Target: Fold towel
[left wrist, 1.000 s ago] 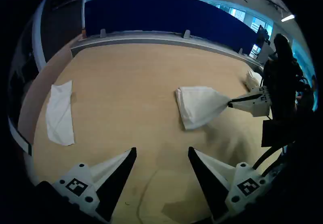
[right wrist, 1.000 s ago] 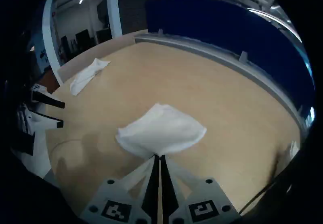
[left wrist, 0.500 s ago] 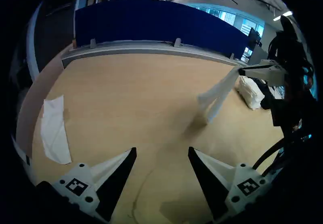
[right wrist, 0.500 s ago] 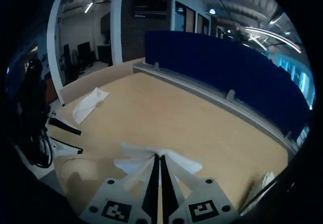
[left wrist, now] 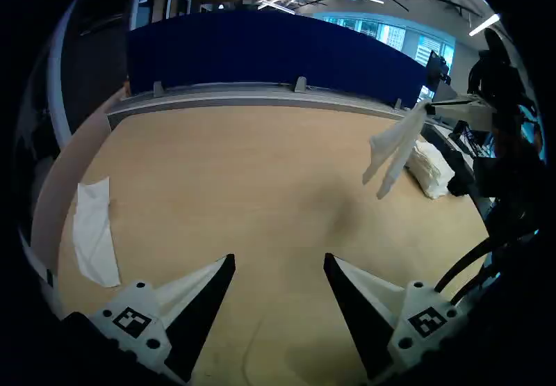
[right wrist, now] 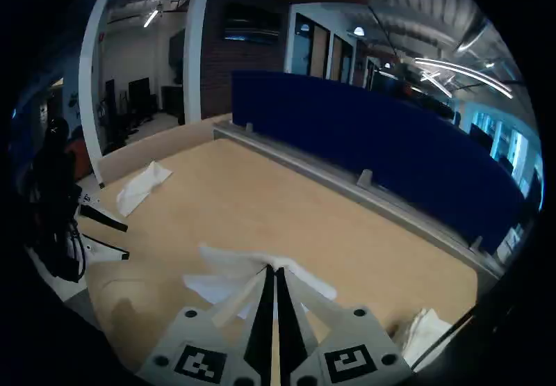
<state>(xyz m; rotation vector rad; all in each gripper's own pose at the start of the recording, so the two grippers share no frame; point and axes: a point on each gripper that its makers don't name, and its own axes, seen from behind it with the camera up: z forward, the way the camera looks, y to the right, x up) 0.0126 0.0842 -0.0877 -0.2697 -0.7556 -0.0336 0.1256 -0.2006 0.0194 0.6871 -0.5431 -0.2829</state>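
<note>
Far left: a spare cloth (left wrist: 92,233) lies flat near the left edge of the table (left wrist: 229,170). In the right gripper view the spare cloth (right wrist: 142,184) is a crumpled white strip by the far left corner.
Table: pale wood, bare across the middle, with a faint shadow right of centre.
Back edge: a blue partition (left wrist: 278,45) runs along the table behind a grey rail.
Towel: white and lifted off the table — the towel (left wrist: 393,151) hangs in loose folds from one pinched corner, right of centre, its lower end in the air above the wood.
Right edge: a folded stack (left wrist: 431,169) of white cloths sits on the table, just beyond the hanging towel.
Left tool: the left tool (left wrist: 278,259) has its fingers spread wide with nothing between them. It is low over the near part of the table, well apart from the towel.
Right tool: the right tool (left wrist: 434,108) is high at the right in the left gripper view, with a person's dark shape behind it. In its own view the right tool (right wrist: 272,272) has its fingers pressed together with no gap — clamped on the towel (right wrist: 229,278), which spreads out to either side of the tips.
</note>
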